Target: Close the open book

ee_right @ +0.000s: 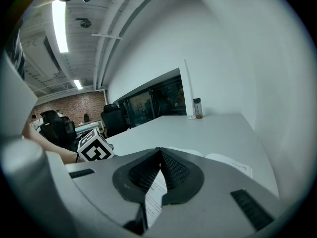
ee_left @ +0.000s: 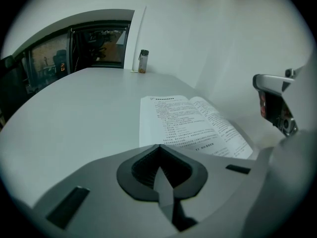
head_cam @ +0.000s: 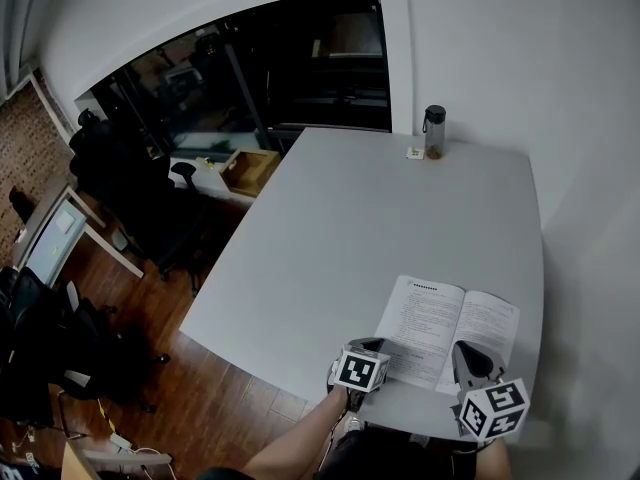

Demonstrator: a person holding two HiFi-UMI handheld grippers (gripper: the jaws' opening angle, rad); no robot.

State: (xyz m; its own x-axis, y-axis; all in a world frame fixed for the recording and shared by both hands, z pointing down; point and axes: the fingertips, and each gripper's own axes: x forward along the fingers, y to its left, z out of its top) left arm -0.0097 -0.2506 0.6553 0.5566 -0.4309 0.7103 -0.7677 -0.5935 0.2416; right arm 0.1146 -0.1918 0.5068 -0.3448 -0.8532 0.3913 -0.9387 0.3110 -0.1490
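Note:
The open book [head_cam: 447, 328] lies flat near the front right corner of the grey table [head_cam: 330, 238], both printed pages facing up. My left gripper [head_cam: 378, 346] is at the book's near left corner, its jaws closed together. In the left gripper view its tip [ee_left: 159, 147] meets the near edge of the book [ee_left: 183, 120]; whether a page is pinched does not show. My right gripper [head_cam: 468, 353] hovers at the near edge of the right page, shut. In the right gripper view [ee_right: 159, 150] print shows below the closed jaws.
A dark-capped bottle [head_cam: 434, 132] and a small card [head_cam: 414, 153] stand at the table's far edge. A white wall runs along the right side. Office chairs [head_cam: 150, 208] and desks sit on the wood floor to the left.

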